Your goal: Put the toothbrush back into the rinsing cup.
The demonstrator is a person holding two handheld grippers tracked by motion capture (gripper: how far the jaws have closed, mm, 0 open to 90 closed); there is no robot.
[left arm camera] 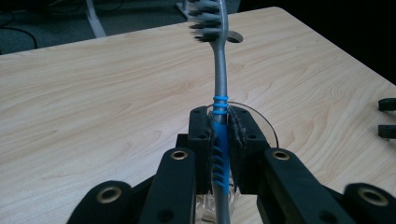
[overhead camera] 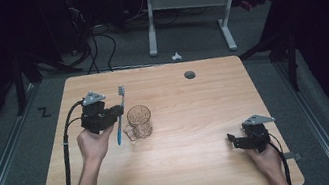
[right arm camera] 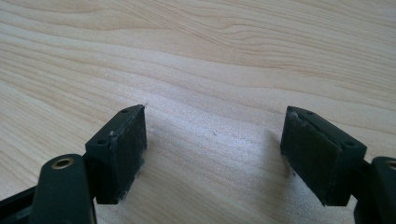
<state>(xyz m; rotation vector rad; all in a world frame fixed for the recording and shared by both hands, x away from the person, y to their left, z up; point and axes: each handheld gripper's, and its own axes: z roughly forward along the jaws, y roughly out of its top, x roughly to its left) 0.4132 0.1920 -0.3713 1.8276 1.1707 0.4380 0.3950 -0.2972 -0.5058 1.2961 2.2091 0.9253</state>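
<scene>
Left gripper: jaws pinch the toothbrush at its blue grip, head raised, just left of the glass cup | Right gripper: jaws spread, nothing between, low over the table | Technique: centre the handle end over the cup's rim, lower it vertically, release only once inside.

High view looks down on table; both gripper views skim it closely.

On the tabletop, the glass cup stood left of centre. Just to its left, the left gripper held the toothbrush between its jaws, bristles pointing away from the person. The right gripper sat well apart, near the front right corner.
</scene>
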